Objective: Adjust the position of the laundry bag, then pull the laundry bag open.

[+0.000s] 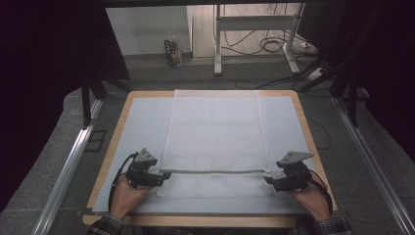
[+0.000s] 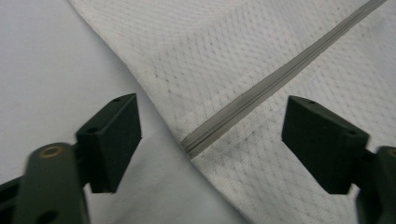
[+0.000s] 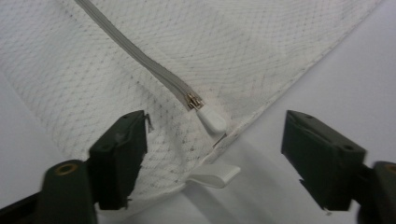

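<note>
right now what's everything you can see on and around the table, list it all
mesh bag: one, white, flat on the table's middle
zipper: one, grey, across the bag near the person
zipper pull: one, white, at the zipper's right end
table: one, pale top, wood edge
desk frame: one, white, floor beyond
cables: several, dark, floor beyond
left gripper: one, black, open at the bag's left edge
right gripper: one, black, open by the pull

left gripper (image 2: 210,140) jaws wide apart, nothing pinched | white mesh bag (image 2: 224,60) flat on table (image 2: 42,70) | grey zipper (image 2: 280,79) end between jaws
</note>
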Demonstrator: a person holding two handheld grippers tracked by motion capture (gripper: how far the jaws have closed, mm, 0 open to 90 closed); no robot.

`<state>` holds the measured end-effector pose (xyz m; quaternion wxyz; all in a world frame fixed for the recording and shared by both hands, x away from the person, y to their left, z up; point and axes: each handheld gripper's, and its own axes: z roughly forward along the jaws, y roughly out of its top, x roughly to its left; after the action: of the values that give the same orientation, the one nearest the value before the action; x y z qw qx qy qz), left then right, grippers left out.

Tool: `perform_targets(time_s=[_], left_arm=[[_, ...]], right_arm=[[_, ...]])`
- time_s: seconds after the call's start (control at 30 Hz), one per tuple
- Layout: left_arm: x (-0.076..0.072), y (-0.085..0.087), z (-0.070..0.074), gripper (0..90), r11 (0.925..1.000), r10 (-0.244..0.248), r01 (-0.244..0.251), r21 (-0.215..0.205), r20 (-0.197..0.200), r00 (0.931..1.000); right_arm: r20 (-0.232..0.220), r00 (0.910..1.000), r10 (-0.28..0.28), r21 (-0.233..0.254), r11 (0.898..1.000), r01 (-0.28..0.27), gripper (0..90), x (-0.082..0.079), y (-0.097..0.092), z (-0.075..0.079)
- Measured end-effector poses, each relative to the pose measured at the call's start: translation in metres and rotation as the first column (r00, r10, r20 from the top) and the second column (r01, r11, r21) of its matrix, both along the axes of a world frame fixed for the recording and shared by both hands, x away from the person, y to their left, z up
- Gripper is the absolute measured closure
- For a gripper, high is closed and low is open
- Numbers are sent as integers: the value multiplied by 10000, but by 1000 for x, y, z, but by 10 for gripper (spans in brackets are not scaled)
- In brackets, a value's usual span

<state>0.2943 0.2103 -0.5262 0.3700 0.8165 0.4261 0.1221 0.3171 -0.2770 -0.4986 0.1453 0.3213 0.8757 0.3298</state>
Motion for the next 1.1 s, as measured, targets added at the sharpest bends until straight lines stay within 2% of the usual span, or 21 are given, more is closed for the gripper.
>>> perform_targets(time_s=[0.1, 0.2, 0.37, 0.6, 0.83, 1.03, 1.1], left_arm=[[0, -2, 0, 86, 9998, 134, -134, 139, -1, 9999], [-1, -4, 0, 52, 9990, -15, 14, 436, 7, 10000], [0, -5, -1, 47, 9982, -106, 108, 593, -35, 9999], [0, -5, -2, 51, 9966, -63, 64, 825, -16, 10000], [0, -8, -4, 58, 9936, -154, 153, 1121, 8, 9999], [1, -8, -5, 61, 9926, -190, 191, 1202, -24, 9998], [1, -8, -5, 63, 9919, -220, 225, 1250, -54, 9997]], right_arm=[[26, 9999, 120, 2, 9999, -120, 114, 2, 0, -2], [-88, 9994, 337, 312, 9990, -334, 62, 4, -1, -4], [-222, 9993, 286, 369, 9989, -277, 52, 5, -3, -6], [-191, 9997, 155, 305, 9994, -149, 49, 6, -3, -9], [-528, 9986, -83, 456, 9989, 107, 29, 8, -4, -12], [-849, 9961, -223, -40, 9997, 221, 43, 12, -2, -19], [-844, 9961, -241, -74, 9997, 236, 54, 14, -1, -19]])
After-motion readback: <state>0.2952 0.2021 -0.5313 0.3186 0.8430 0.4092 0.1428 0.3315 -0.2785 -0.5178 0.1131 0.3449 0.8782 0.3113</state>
